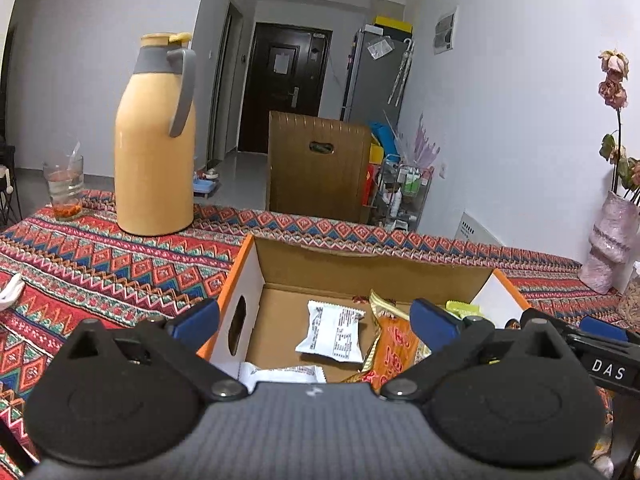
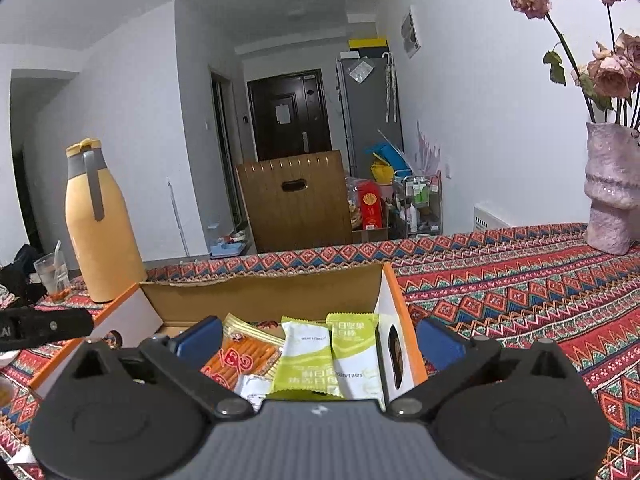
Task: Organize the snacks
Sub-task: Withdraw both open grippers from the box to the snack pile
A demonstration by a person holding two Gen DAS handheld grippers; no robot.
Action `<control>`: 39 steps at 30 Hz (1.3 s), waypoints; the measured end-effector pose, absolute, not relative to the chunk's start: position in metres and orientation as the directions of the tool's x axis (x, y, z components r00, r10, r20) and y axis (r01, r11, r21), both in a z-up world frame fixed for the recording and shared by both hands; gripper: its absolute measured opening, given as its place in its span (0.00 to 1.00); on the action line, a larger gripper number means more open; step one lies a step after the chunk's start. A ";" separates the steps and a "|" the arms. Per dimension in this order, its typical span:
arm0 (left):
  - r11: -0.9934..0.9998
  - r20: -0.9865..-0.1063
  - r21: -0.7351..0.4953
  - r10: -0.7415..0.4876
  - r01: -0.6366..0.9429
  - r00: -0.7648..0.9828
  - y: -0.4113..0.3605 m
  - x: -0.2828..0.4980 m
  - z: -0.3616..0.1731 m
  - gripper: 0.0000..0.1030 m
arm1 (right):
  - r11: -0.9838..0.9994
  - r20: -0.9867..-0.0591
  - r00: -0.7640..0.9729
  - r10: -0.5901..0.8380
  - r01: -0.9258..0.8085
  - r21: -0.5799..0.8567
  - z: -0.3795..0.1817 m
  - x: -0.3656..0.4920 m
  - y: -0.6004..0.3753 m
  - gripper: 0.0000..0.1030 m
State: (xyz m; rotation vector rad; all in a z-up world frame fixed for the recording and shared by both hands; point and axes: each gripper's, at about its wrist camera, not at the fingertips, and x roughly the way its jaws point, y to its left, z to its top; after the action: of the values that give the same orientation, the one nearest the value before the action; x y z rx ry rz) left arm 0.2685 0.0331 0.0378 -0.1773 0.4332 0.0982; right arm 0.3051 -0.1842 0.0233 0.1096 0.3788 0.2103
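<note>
Both our tongs hang spread wide and empty above an open cardboard box [image 1: 360,268] on the desk [image 1: 100,264], which wears a red patterned cloth. Our left tongs [image 1: 314,318] straddle the box's left wall, over two white snack packets [image 1: 334,332] and an orange snack pack [image 1: 394,344] lying on the box floor. Our right tongs [image 2: 320,340] straddle the right wall, above two green nut bar packets [image 2: 308,356] leaning beside the orange pack. Beyond the box, to the left, a yellow thermos jug [image 1: 154,144] stands near a drinking glass [image 1: 64,186]. A pink vase [image 2: 612,188] of dried roses stands far right.
</note>
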 end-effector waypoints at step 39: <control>0.993 -0.508 -0.053 0.066 -0.108 0.859 0.049 0.132 0.011 1.00 | 0.967 -0.471 0.850 0.236 -0.252 0.030 0.015 0.162 -0.165 1.00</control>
State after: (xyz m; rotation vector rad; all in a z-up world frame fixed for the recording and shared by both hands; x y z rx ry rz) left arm 0.1320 0.0494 0.0113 -0.0809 0.5306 0.0916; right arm 0.1622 -0.1649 0.0146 -0.0331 0.4913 0.2572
